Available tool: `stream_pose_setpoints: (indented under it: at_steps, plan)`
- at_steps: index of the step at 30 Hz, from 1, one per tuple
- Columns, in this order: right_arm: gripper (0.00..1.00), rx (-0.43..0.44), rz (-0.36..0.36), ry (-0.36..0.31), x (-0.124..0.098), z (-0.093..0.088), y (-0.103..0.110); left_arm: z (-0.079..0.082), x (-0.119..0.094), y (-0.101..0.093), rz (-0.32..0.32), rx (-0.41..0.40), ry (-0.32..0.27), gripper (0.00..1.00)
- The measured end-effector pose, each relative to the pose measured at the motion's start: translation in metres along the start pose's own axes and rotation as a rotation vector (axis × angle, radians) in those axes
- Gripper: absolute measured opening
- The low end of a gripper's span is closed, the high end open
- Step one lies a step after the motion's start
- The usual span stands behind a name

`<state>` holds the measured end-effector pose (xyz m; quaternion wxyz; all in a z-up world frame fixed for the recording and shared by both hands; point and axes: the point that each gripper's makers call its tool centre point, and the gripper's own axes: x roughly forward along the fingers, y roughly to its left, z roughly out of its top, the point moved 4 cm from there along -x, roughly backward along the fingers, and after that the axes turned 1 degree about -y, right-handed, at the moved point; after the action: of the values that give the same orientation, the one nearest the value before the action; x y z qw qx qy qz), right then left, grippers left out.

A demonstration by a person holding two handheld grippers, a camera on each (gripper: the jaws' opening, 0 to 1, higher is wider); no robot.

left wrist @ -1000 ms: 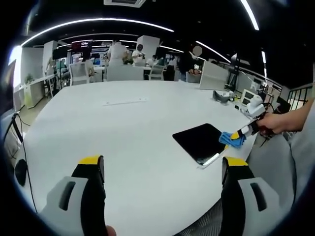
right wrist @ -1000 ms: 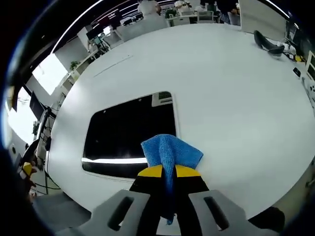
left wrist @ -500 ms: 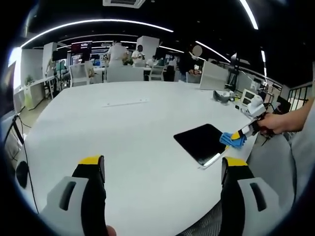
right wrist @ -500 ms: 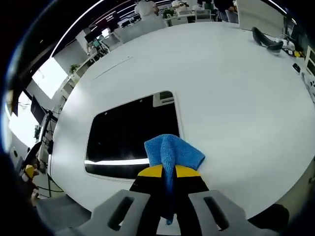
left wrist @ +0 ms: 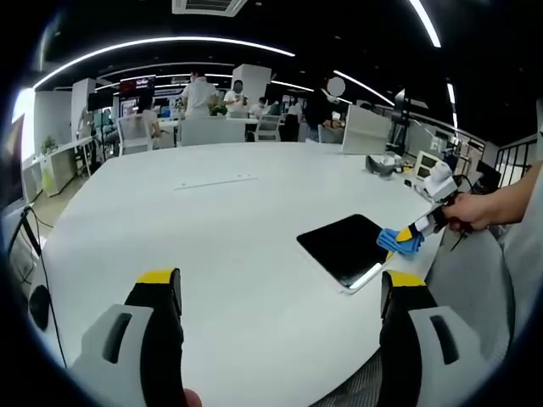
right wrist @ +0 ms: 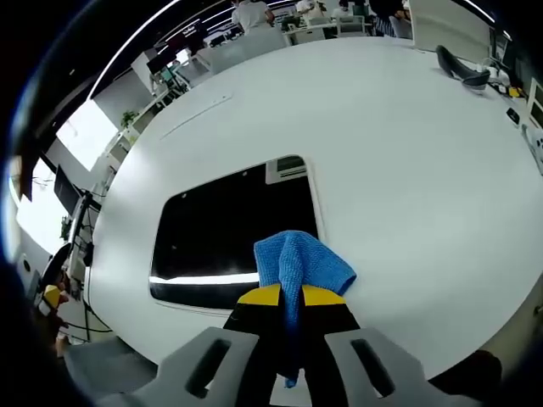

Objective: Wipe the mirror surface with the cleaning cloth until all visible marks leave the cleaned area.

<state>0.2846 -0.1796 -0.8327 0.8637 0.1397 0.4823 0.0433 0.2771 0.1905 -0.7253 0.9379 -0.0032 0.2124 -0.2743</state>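
Left gripper view: left gripper (left wrist: 280, 292) low over white table (left wrist: 212, 229), jaws spread wide, nothing between them. Mirror (left wrist: 346, 247) lies flat near table's right edge. Right gripper (left wrist: 415, 232) enters from right, held by person's hand (left wrist: 473, 210), blue cleaning cloth (left wrist: 397, 241) at mirror's near-right edge. People, chairs, desks far behind.

Right gripper view: right gripper (right wrist: 282, 295) angled down at mirror (right wrist: 229, 237), jaws closed, pinching cleaning cloth (right wrist: 299, 264); cloth bunches over mirror's lower right corner. Mirror dark, reflects light strip and ceiling unit. Dark object (right wrist: 462, 72) at table's (right wrist: 399, 153) far right.
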Motion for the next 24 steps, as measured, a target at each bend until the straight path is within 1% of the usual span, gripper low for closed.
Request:
stream_pose_setpoints:
  at_steps: [6, 12, 19, 22, 24]
  plan:
    - [0.01, 0.001, 0.015, 0.006, 0.004, -0.001, 0.011, -0.003, 0.003, -0.001, -0.007, 0.006, 0.013, 0.97]
    - [0.01, -0.001, 0.033, 0.015, 0.008, -0.002, 0.023, -0.004, 0.006, -0.001, -0.010, 0.008, 0.013, 0.97]
    - [0.01, -0.018, 0.042, 0.025, 0.012, -0.002, 0.035, -0.008, 0.006, 0.001, -0.006, 0.005, 0.019, 0.96]
    - [0.01, -0.041, 0.040, 0.027, 0.013, -0.003, 0.041, -0.010, 0.006, 0.002, -0.005, -0.002, 0.022, 0.96]
    - [0.01, -0.034, 0.049, 0.031, 0.014, -0.003, 0.045, -0.012, 0.006, 0.001, -0.007, 0.000, 0.027, 0.96]
